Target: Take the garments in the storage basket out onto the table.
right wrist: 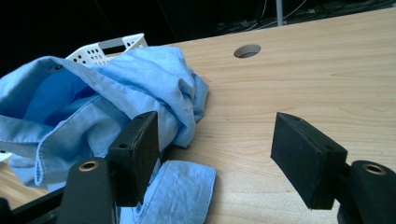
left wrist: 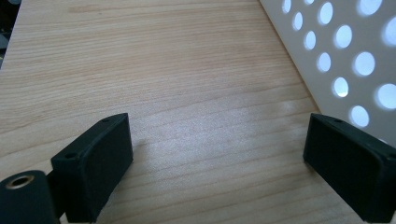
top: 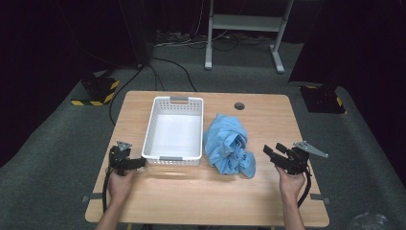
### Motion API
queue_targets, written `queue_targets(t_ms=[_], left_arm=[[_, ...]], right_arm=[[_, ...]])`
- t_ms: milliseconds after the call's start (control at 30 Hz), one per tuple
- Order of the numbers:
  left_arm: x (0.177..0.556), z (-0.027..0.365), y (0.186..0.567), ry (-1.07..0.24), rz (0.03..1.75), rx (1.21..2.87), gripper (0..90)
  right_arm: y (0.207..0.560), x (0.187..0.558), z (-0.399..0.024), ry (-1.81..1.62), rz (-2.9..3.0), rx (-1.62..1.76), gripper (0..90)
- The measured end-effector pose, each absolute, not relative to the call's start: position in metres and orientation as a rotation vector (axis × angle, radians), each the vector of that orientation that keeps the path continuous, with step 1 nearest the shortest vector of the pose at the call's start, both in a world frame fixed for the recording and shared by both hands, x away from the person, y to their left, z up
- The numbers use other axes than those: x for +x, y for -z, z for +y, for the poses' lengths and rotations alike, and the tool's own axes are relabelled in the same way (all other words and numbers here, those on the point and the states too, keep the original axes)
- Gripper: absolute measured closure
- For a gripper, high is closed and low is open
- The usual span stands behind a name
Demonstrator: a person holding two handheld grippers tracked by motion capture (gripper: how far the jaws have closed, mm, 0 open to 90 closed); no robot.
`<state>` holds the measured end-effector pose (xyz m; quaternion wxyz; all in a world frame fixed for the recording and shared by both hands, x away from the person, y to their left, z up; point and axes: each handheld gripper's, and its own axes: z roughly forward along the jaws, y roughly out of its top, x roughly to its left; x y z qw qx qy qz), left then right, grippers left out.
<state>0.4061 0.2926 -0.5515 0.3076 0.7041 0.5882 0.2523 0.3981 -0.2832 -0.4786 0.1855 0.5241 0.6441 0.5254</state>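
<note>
Two forearms are being shown at the near edge of a pale wood-grain table (top: 210, 201). The left gripper (top: 136, 163) is being held with jaws spread, empty, just beside the perforated white plastic basket (top: 173, 127). The right gripper (top: 273, 154) is likewise being held wide apart, empty, near a crumpled, soft blue shirt (top: 228, 145) being left beside the basket.

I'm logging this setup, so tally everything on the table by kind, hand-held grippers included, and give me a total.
White perforated basket: 1
Crumpled blue shirt: 1
Hand-held grippers: 2, the left hand-held gripper by the basket's near corner, the right hand-held gripper beside the shirt, both with jaws apart and empty
Total: 4
</note>
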Motion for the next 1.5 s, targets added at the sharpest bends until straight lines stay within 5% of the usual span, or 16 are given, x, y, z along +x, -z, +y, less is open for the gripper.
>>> queue_targets(t_ms=[1500], left_arm=[[0.406, 0.293, 0.552, -0.667, 1.556, 1.862, 8.2]], right_arm=[[0.510, 0.406, -0.268, -1.189, 1.918, 1.528, 32.3]])
